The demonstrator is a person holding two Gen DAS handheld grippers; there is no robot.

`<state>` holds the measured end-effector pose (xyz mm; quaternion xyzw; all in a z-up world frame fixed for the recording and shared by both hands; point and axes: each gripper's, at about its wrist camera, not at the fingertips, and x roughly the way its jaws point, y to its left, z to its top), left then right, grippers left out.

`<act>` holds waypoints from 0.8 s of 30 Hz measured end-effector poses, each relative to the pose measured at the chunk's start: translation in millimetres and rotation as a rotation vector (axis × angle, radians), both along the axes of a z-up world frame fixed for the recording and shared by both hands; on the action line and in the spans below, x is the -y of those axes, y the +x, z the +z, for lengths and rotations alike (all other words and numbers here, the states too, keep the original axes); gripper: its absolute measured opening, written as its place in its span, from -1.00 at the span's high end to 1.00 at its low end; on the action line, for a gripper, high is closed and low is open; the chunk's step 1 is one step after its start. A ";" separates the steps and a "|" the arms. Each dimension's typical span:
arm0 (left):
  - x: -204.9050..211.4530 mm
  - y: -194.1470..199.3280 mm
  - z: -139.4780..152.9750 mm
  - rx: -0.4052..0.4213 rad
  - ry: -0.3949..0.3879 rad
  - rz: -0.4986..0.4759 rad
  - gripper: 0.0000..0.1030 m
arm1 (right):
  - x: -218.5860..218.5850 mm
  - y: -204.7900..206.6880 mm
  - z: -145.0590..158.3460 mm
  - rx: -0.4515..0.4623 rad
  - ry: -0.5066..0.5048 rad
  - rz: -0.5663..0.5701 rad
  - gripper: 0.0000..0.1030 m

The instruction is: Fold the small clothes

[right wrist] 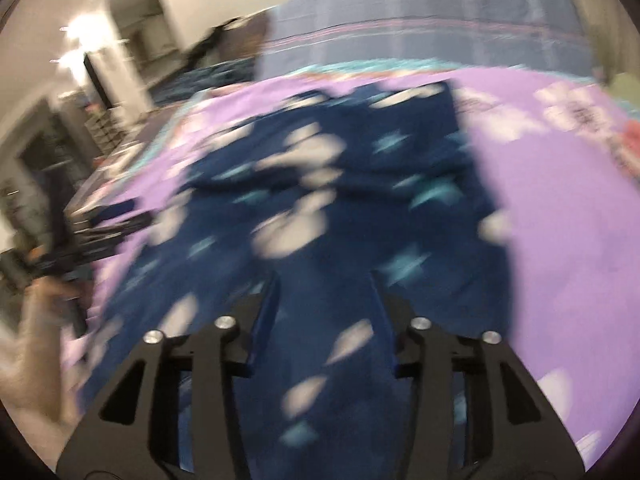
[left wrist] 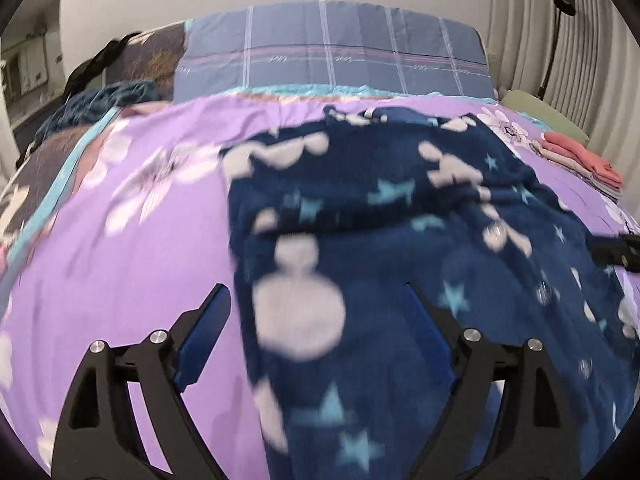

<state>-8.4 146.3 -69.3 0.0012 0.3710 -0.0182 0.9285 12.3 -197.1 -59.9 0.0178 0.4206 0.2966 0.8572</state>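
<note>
Spreading wide at the bottom of the left wrist view, left gripper (left wrist: 316,292) fingers standing well apart, with nothing clamped. Hovering over the near left edge of the navy garment (left wrist: 400,220), that edge running up between the two fingers, so one finger sitting over bare purple sheet (left wrist: 140,240) and the other over cloth. Lying straight ahead and to the right of these fingers, with the long axis running away from the camera toward the checked pillow (left wrist: 332,52). Showing a fleecy navy surface with white blobs and pale blue stars, rumpled, with a raised fold crossing it about halfway up. Peeking in at the right edge over the garment's far side, the right gripper (left wrist: 624,248). Resting well apart on the sheet at the right, a stack of folded clothes (left wrist: 580,160).

Turning to the right wrist view, heavily blurred: right gripper (right wrist: 324,280) fingers standing closer together, with navy cloth filling the gap between them. Being unable to tell whether the pads are pressing on it. Stretching ahead and to the left, the garment (right wrist: 340,200) lying on the sheet, its right edge just beside these fingers. Reaching in low at the left, a hand (right wrist: 40,320) carrying the left gripper (right wrist: 100,232) beside the garment's left edge. Judging from this, each gripper flanking one long edge, about equally near.
</note>
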 end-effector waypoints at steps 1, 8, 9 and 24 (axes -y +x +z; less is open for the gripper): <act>-1.5 -9.9 -3.5 -0.007 -0.006 0.015 -0.69 | -4.6 -10.2 -2.1 -0.015 0.011 0.036 0.31; -10.6 -51.2 -7.3 -0.025 -0.015 0.064 -0.72 | -26.9 -69.5 -46.7 -0.106 -0.106 0.120 0.65; -11.1 -56.3 -7.0 -0.021 -0.016 0.069 -0.74 | -29.0 -75.4 -50.9 -0.061 -0.140 0.118 0.65; -15.4 -115.3 -11.5 0.005 -0.081 0.117 -0.83 | -35.9 -137.0 -53.6 -0.181 0.057 0.227 0.64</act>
